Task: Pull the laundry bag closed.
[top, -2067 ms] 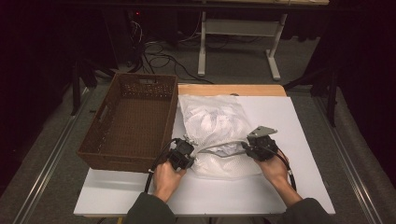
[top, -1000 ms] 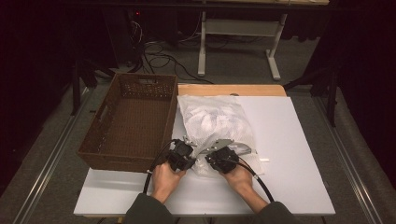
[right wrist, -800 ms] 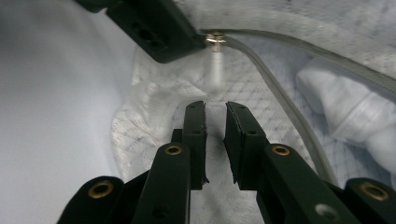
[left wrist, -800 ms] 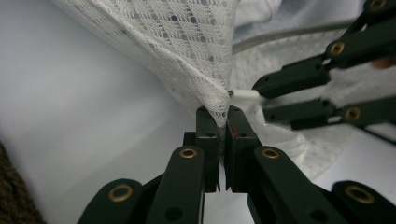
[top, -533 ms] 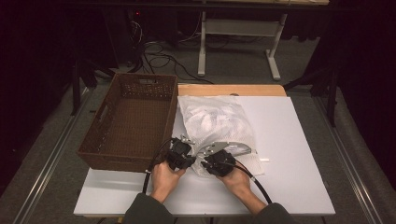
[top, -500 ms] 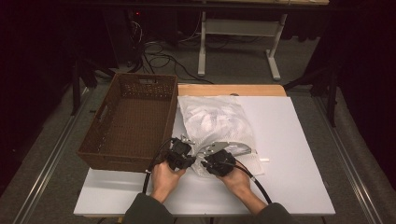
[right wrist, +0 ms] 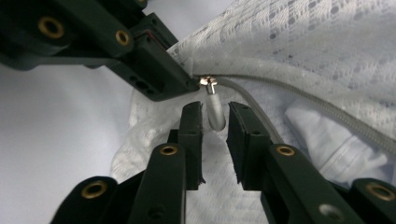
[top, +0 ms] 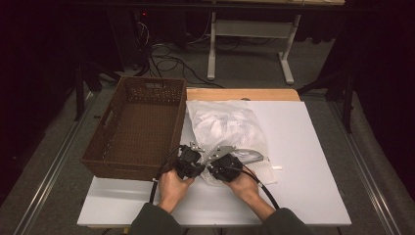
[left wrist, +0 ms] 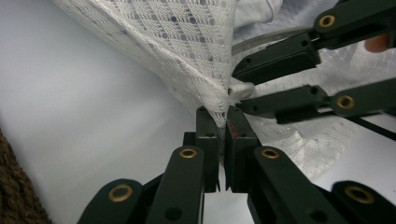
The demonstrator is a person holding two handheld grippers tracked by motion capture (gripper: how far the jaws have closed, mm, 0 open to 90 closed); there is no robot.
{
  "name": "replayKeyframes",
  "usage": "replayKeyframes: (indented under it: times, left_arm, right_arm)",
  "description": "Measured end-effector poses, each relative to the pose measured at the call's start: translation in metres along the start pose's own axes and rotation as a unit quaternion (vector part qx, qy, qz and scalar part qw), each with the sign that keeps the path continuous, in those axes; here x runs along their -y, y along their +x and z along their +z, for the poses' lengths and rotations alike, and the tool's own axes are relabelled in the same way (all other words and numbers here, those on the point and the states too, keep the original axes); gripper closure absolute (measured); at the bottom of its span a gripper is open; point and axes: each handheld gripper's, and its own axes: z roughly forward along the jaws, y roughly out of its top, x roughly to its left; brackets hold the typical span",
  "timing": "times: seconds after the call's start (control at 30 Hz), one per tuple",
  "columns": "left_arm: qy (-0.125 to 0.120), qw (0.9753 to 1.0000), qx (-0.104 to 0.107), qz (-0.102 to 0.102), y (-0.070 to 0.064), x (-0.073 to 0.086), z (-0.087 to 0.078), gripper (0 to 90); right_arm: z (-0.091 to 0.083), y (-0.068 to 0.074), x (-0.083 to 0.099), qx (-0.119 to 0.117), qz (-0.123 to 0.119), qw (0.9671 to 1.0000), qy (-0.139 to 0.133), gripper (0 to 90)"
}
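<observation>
Right gripper view: right tongs (right wrist: 215, 119) parted around zipper pull (right wrist: 214, 112).

On the white counter (top: 313, 147) a brown wicker basket (top: 139, 127) stands at the left, just beside a white mesh bag (top: 227, 125). At the bag's near end, the left tongs (top: 190, 160) and right tongs (top: 222, 165) sit close together.

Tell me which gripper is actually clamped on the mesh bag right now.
The left gripper: its jaws are pinched shut on the mesh bag corner. The right gripper is open, its jaws straddling the zipper pull.
</observation>
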Motion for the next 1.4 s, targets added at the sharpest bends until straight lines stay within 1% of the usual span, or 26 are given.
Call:
replayKeyframes:
  times: [0.17,0.3,0.33,0.43,0.47,0.57,0.6,0.7,0.77,0.8,0.9,0.93,0.97,1.0,1.07,1.1,1.13,1.2,1.23,1.27,1.33,1.4]
  left_arm:
    - [0.0,1.0,0.0,0.001,0.0,0.0,-0.001,85.5]
    - [0.0,1.0,0.001,0.001,0.0,0.0,0.001,85.5]
    - [0.002,1.0,0.002,0.003,0.001,0.0,0.0,85.5]
    - [-0.001,1.0,0.0,-0.004,0.002,0.001,0.001,85.5]
    - [0.001,1.0,-0.001,-0.002,0.003,0.001,0.001,85.6]
    - [0.003,1.0,-0.007,-0.003,0.003,0.001,0.001,86.0]
    - [0.001,0.9999,-0.015,-0.002,0.002,0.001,0.0,86.2]
    - [0.0,0.9998,-0.018,-0.003,0.002,0.001,0.0,86.5]
    - [-0.001,0.9998,-0.021,-0.006,0.001,0.001,0.001,86.8]
    - [0.001,0.9998,-0.021,-0.005,0.0,0.001,0.001,86.9]
    - [0.01,0.9992,-0.039,0.007,0.0,0.002,0.003,89.0]
    - [0.017,0.999,-0.042,0.008,0.0,0.002,0.004,89.0]
    - [0.017,0.9987,-0.046,0.008,0.0,0.002,0.004,88.9]
    - [0.017,0.9987,-0.047,0.008,0.0,0.002,0.004,88.9]
    - [0.018,0.9988,-0.045,0.009,-0.002,0.002,0.004,88.7]
    - [0.018,0.9988,-0.045,0.008,-0.002,0.002,0.005,87.9]
    - [0.016,0.9992,-0.038,0.005,-0.002,0.001,0.005,85.0]
    - [0.013,0.9993,-0.035,0.002,-0.002,0.001,0.005,72.3]
    - [0.01,0.9994,-0.034,0.003,-0.002,0.001,0.005,68.0]
    - [0.007,0.9995,-0.031,0.005,-0.003,0.001,0.005,65.9]
    - [-0.001,0.9995,-0.031,0.009,-0.004,0.0,0.005,61.3]
    - [-0.003,0.9996,-0.027,0.01,-0.005,-0.001,0.005,60.8]
  right_arm:
    - [0.004,-0.002,-0.001,-0.01,0.002,0.9999,0.006,83.7]
    - [0.005,0.0,-0.002,-0.017,0.002,0.9999,0.002,83.2]
    - [0.005,0.0,-0.002,-0.015,0.003,0.9999,-0.001,83.2]
    - [0.007,-0.001,-0.002,-0.02,0.005,0.9998,0.0,86.2]
    - [0.007,-0.001,-0.002,-0.02,0.006,0.9998,0.001,86.6]
    - [0.007,-0.002,-0.002,-0.019,0.005,0.9998,0.002,87.1]
    - [0.007,-0.002,-0.003,-0.018,0.006,0.9998,0.004,87.2]
    - [0.004,-0.004,-0.002,-0.011,0.006,0.9999,0.006,87.2]
    - [0.002,-0.005,-0.001,-0.004,0.006,0.9999,0.014,87.3]
    - [0.001,-0.006,0.0,-0.003,0.005,0.9999,0.015,87.3]
    - [-0.002,-0.008,0.002,0.006,0.003,0.9997,0.022,87.3]
    - [-0.002,-0.009,0.003,0.006,0.009,0.9997,0.021,87.3]
    - [-0.004,-0.011,0.004,0.008,0.013,0.9995,0.026,87.3]
    - [-0.004,-0.013,0.006,0.007,0.018,0.9996,0.022,87.2]
    - [-0.006,-0.013,0.007,0.008,0.015,0.9995,0.028,87.3]
    - [-0.007,-0.011,0.007,0.01,0.012,0.9995,0.028,87.2]
    - [-0.008,-0.011,0.007,0.012,0.007,0.9995,0.03,87.3]
    - [-0.01,-0.011,0.006,0.012,0.005,0.9994,0.031,87.2]
    - [-0.01,-0.012,0.006,0.011,0.005,0.9995,0.03,87.2]
    - [-0.01,-0.012,0.006,0.009,0.008,0.9996,0.024,87.3]
    - [-0.01,-0.012,0.006,0.007,0.006,0.9997,0.024,87.2]
    - [-0.009,-0.009,0.006,0.003,0.007,0.9997,0.022,87.2]
